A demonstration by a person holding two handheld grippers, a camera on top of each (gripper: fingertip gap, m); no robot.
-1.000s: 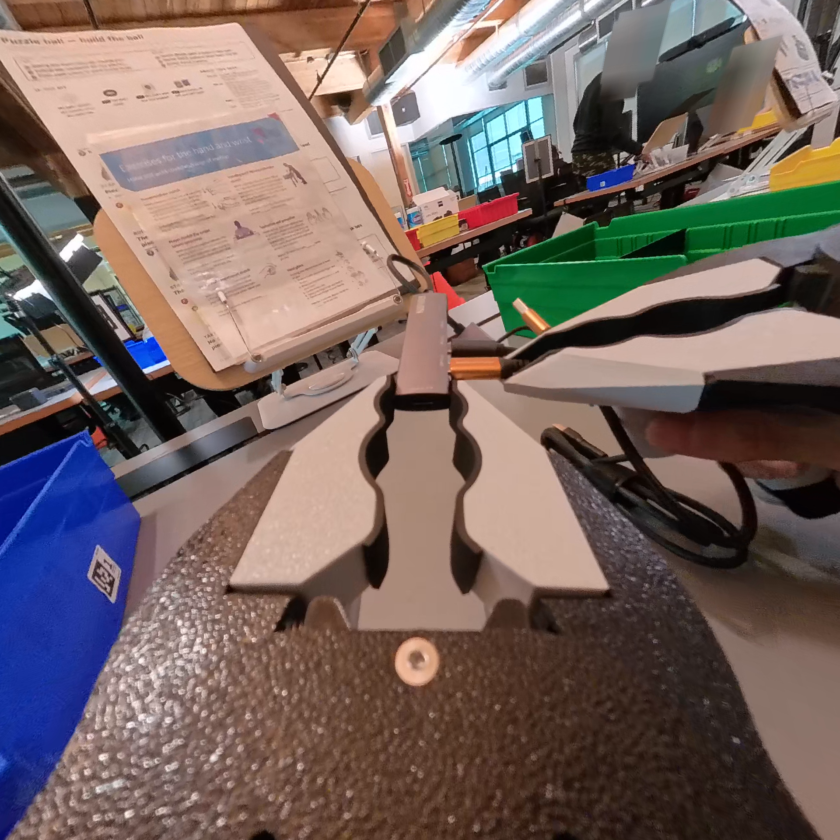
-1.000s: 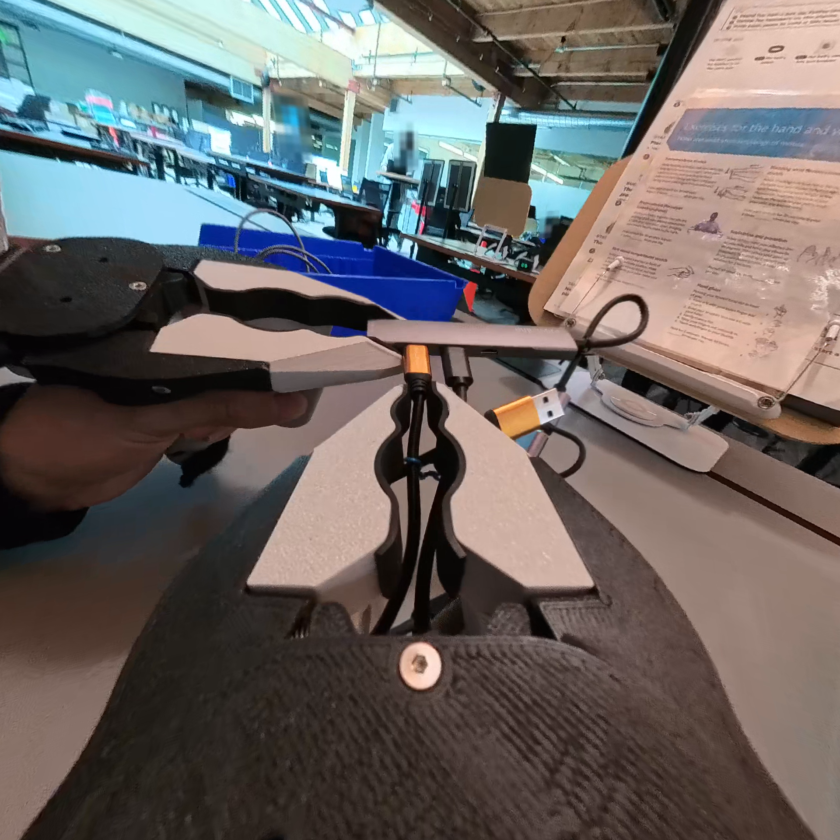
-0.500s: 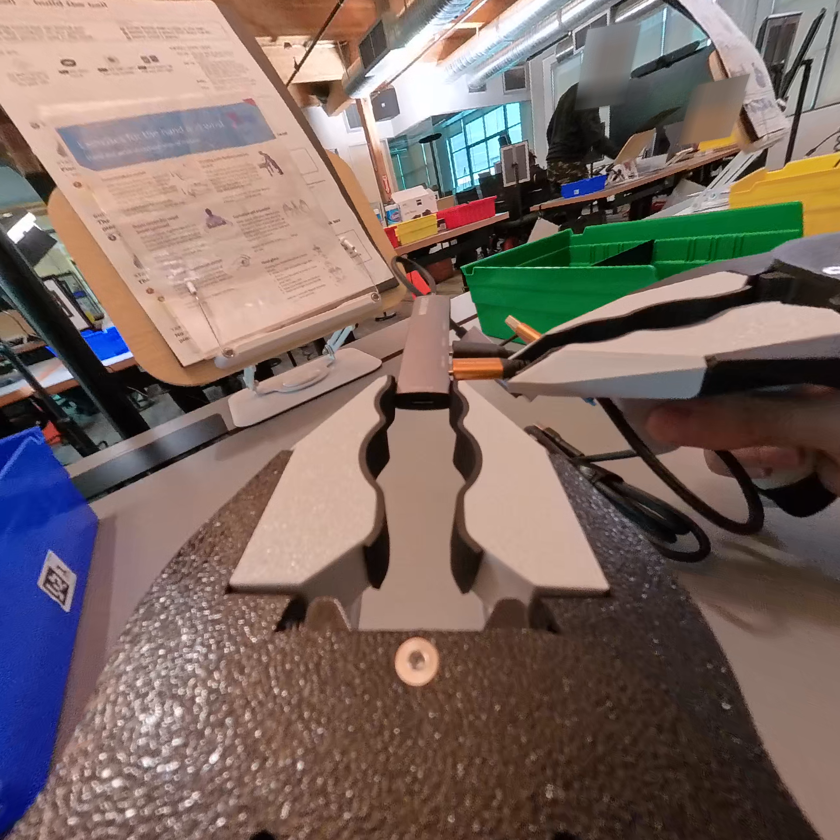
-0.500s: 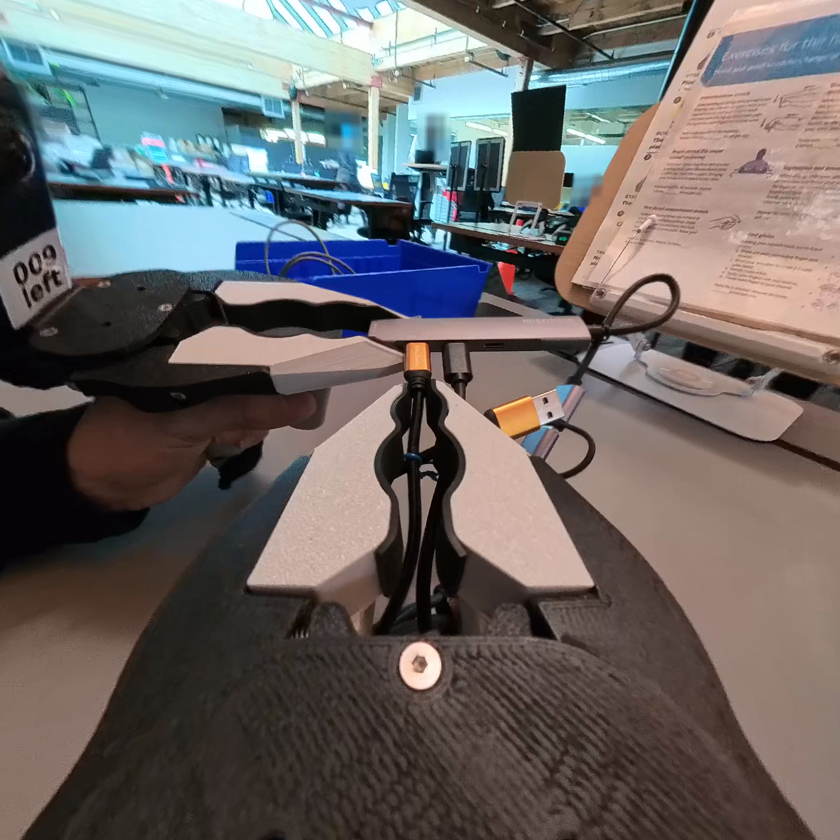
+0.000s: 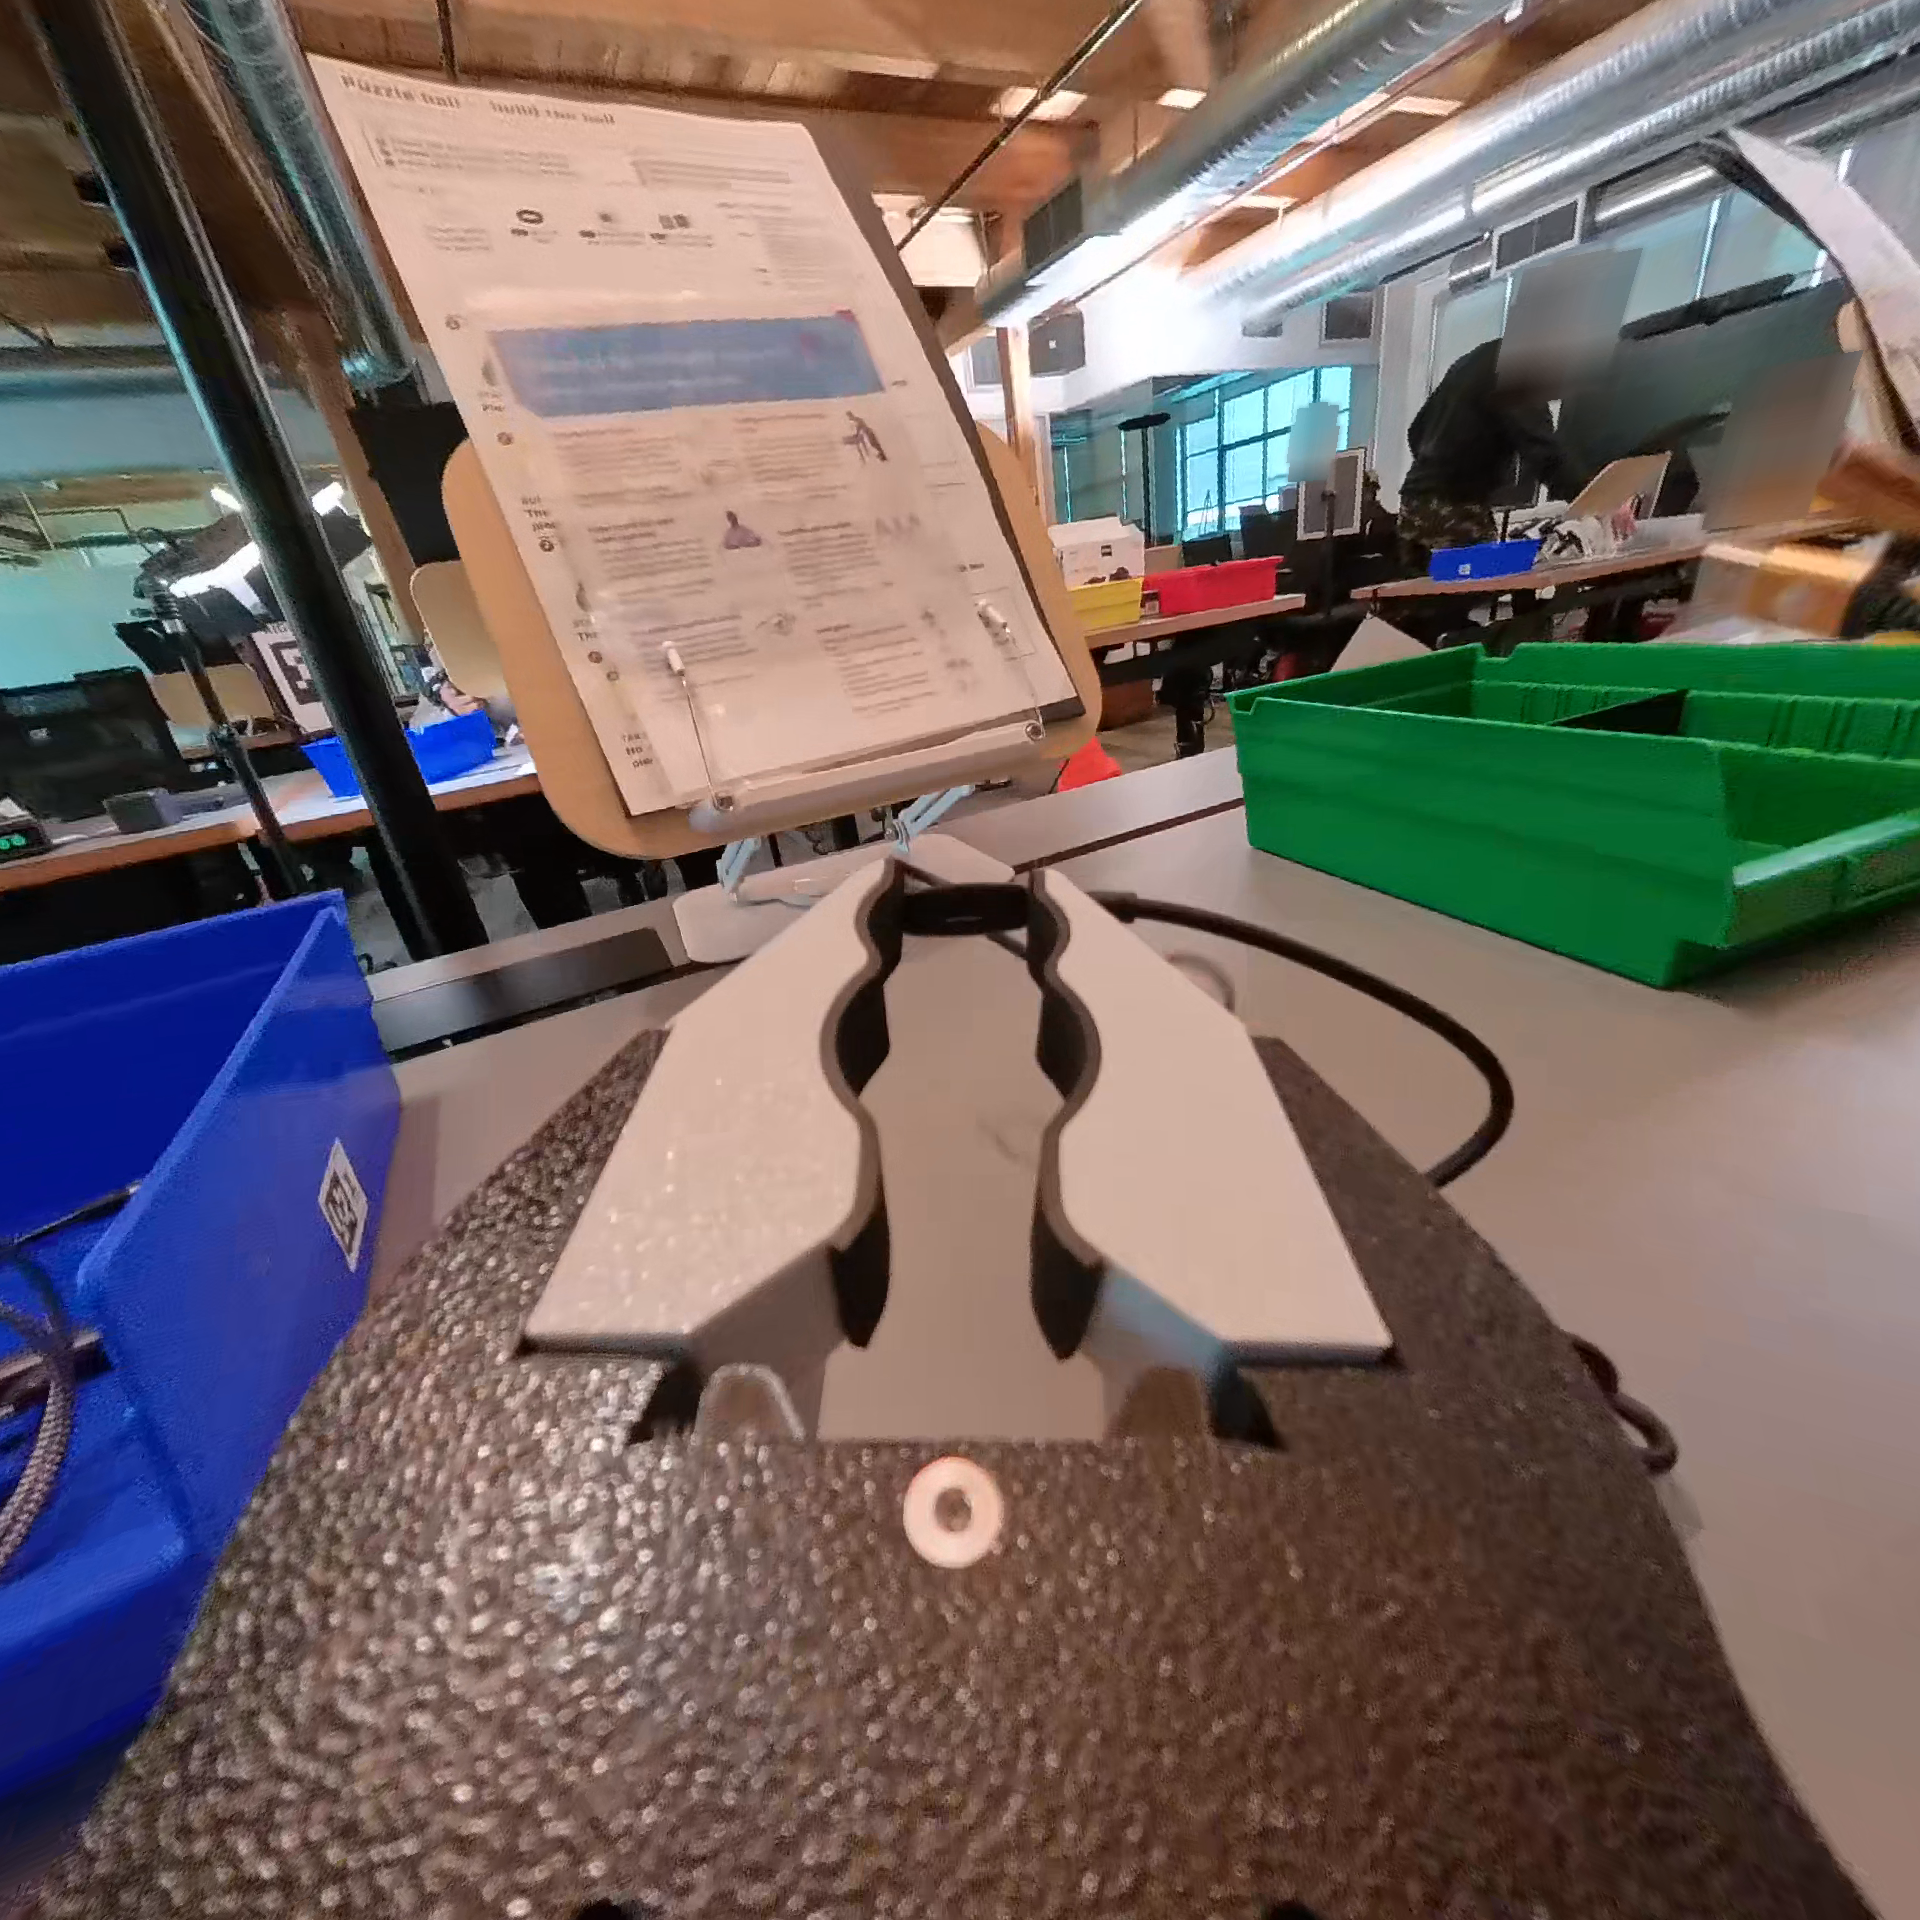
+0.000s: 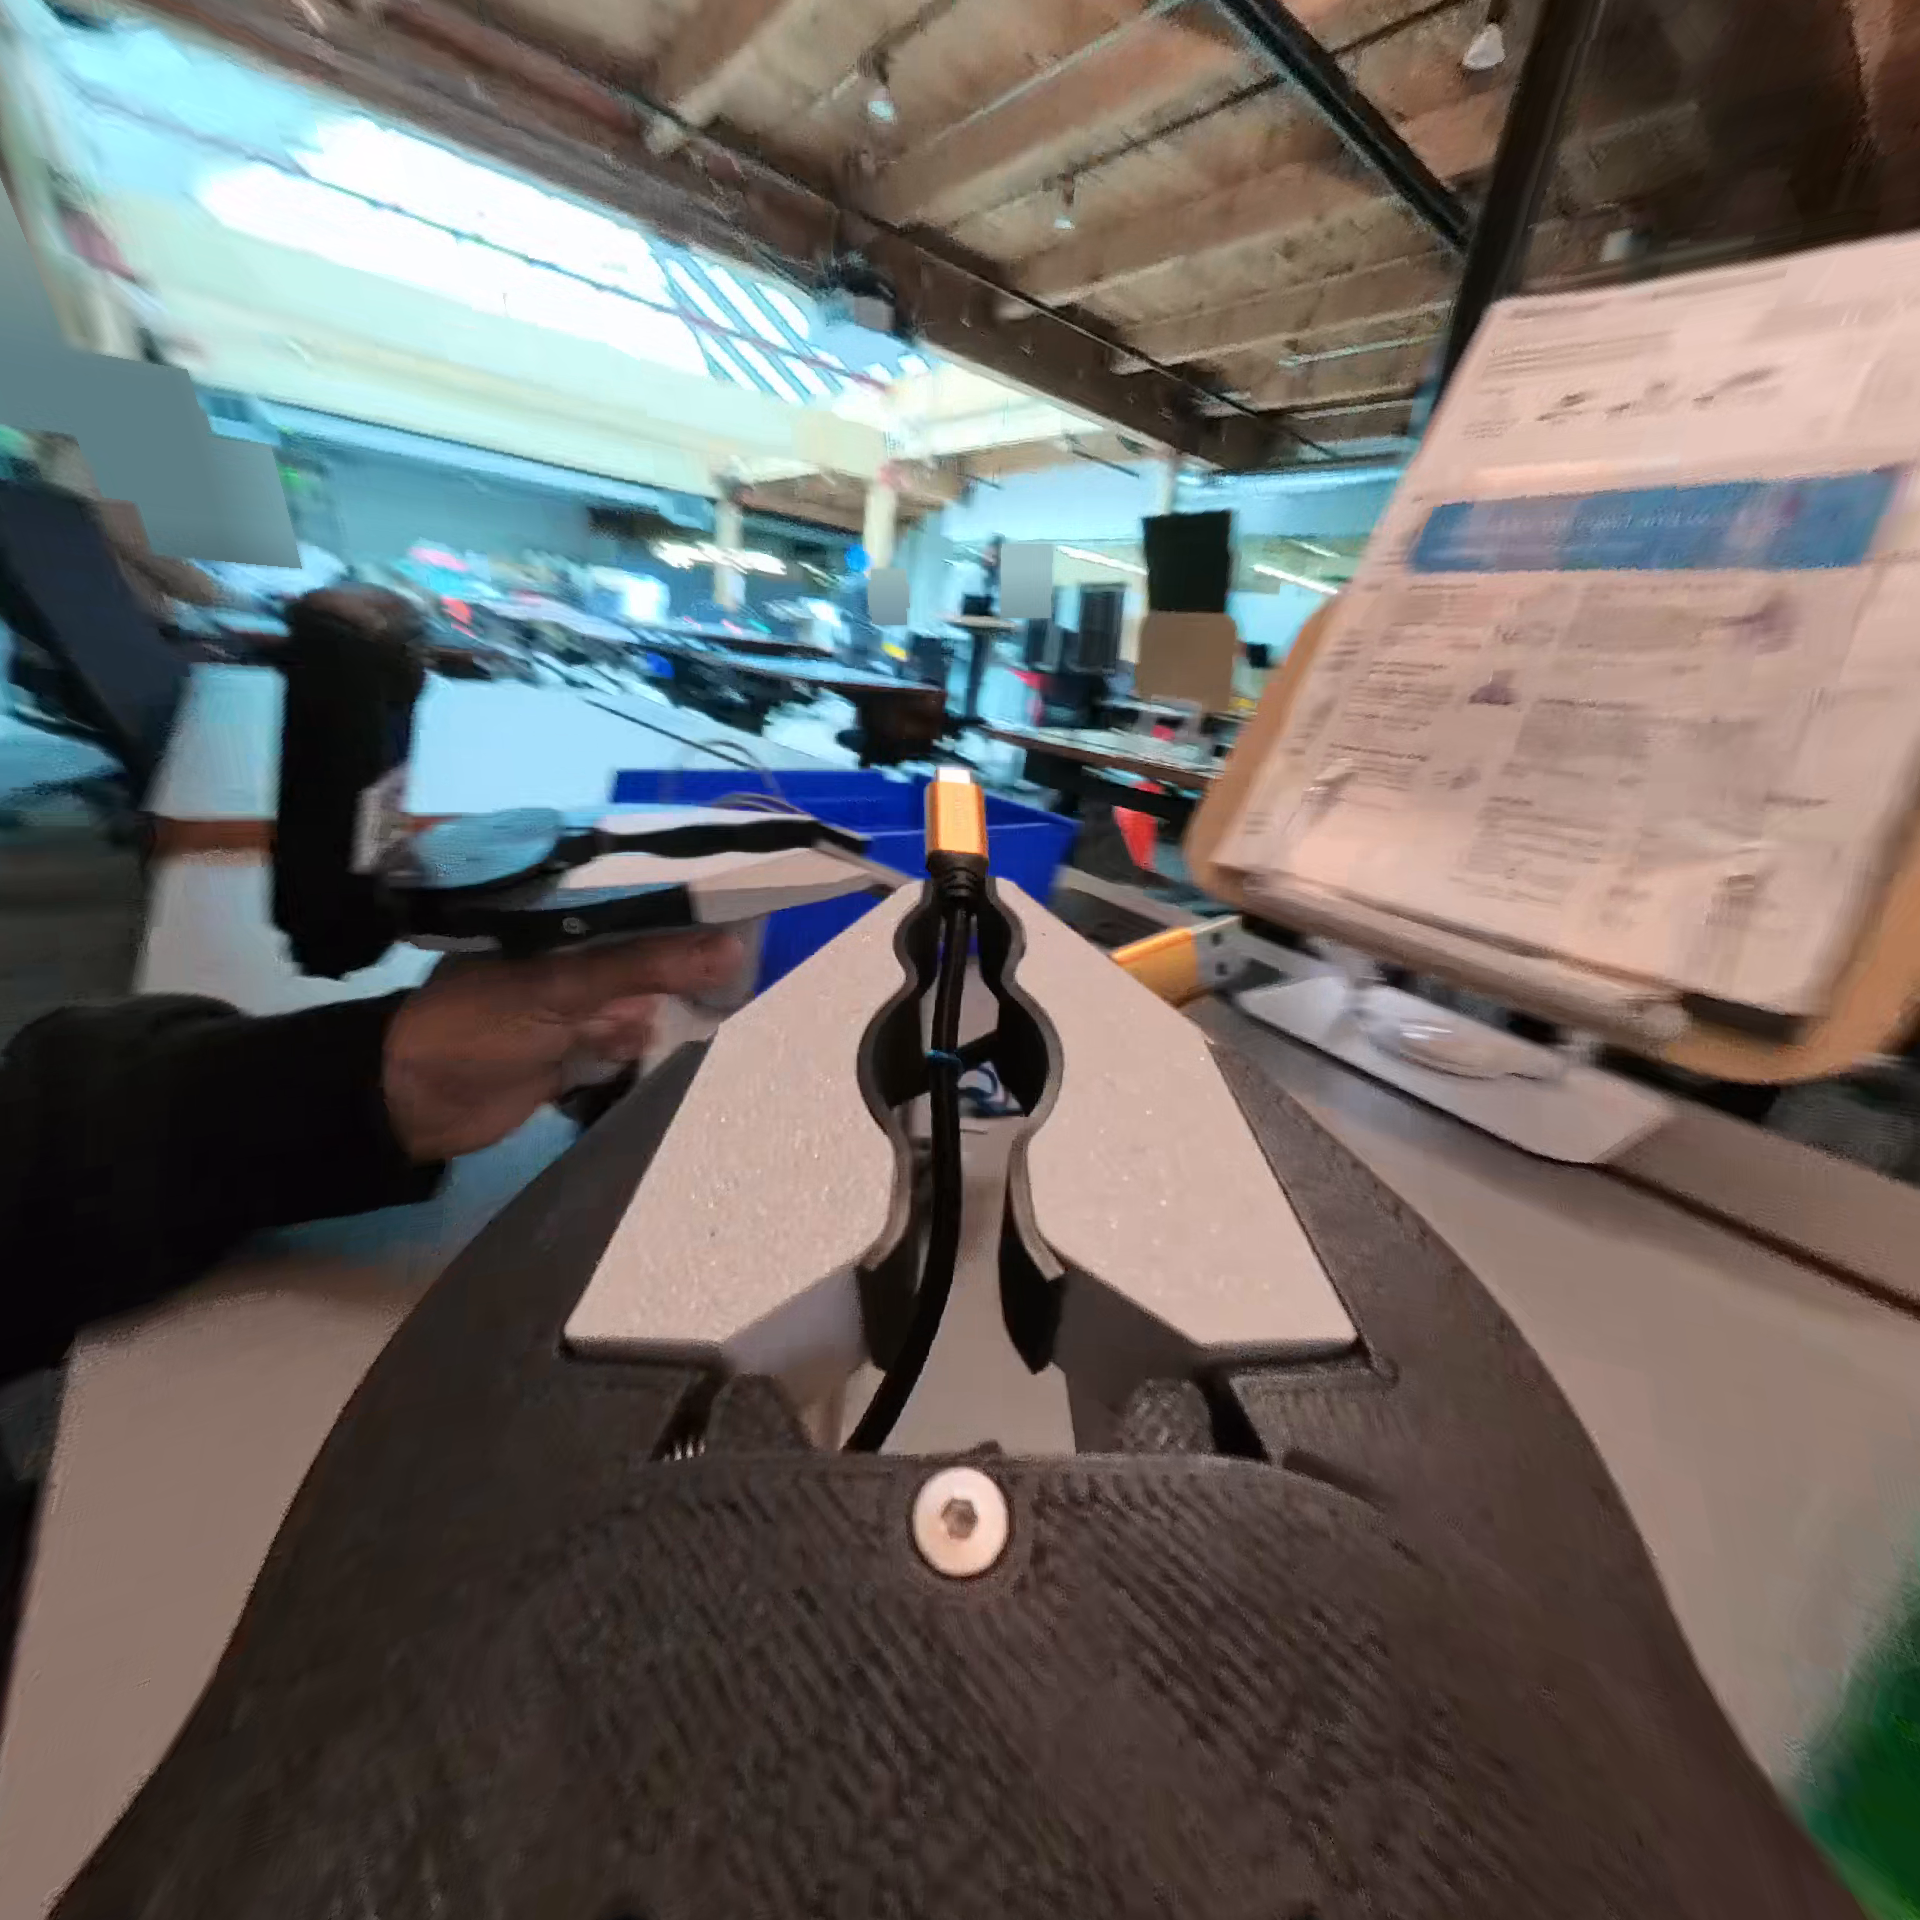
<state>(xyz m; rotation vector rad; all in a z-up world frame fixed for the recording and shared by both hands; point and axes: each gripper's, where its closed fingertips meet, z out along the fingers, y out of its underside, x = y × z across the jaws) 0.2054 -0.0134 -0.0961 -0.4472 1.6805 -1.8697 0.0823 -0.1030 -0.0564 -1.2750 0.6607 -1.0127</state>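
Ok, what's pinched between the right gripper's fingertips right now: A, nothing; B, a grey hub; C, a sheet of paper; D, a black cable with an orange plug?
D: in the right wrist view the right gripper is shut on the black cable, its orange plug sticking up past the tips.

Glossy plastic bins (image 5: 1558,821) (green, blue), matt table (image 5: 1662,1195)

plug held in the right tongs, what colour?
Orange-gold shell on the plug with a black cable; the right wrist view shows it best.
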